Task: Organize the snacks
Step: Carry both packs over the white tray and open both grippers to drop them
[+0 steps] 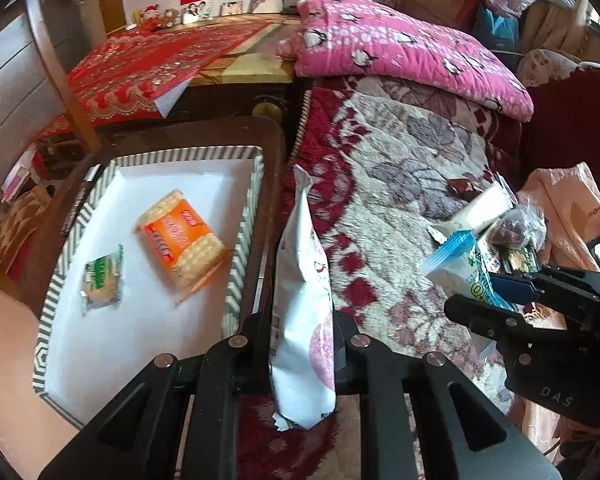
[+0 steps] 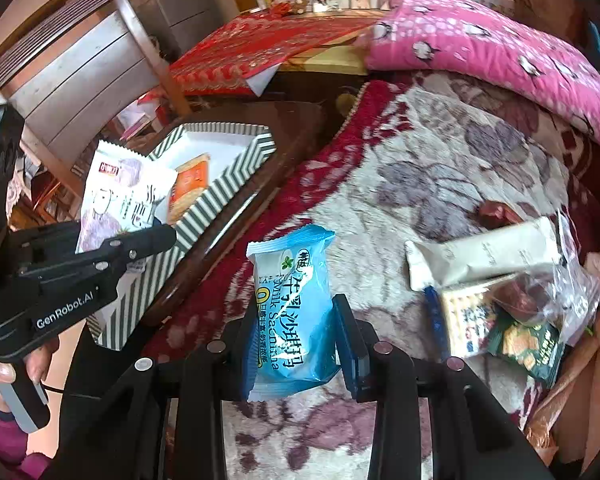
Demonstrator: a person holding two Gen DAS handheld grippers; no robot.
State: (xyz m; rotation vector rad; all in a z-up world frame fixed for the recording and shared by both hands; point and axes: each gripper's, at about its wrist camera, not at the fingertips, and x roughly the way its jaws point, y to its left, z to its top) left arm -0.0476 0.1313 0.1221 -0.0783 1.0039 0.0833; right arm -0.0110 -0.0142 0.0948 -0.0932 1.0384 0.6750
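In the left wrist view, the left gripper (image 1: pixel 302 340) is seen clenched on a white snack pouch (image 1: pixel 300 300), which is held edge-on between the two fingers with its long axis running straight away from the camera, top seam pointing up and forward. The striped tray (image 1: pixel 240 248) lies immediately to the left of that pouch, on a dark wooden table (image 1: pixel 274 168); an orange cracker pack (image 1: pixel 182 240) and a small green-labelled packet (image 1: pixel 102 280) are already lying flat on its white floor. The pouch hangs over the strip between the tray's near wall and the floral blanket (image 1: pixel 400 168), so a short sideways carry to the left is judged to be what the next move calls for. At the right edge the right gripper (image 1: pixel 496 286) is seen closed on a blue milk snack packet (image 1: pixel 466 268). In the right wrist view, that blue packet (image 2: pixel 294 312) is gripped across its width, its long axis pointing away along the fingers of the right gripper (image 2: pixel 296 336). The tray (image 2: pixel 220 184) is seen up and to the left, well apart, with the left gripper (image 2: pixel 140 246) and its pouch (image 2: pixel 116 200) standing between. The left hand (image 2: pixel 4 372) is therefore judged the nearer to the tray. A loose pile of remaining snacks (image 2: pixel 496 300) rests on the blanket to the right.
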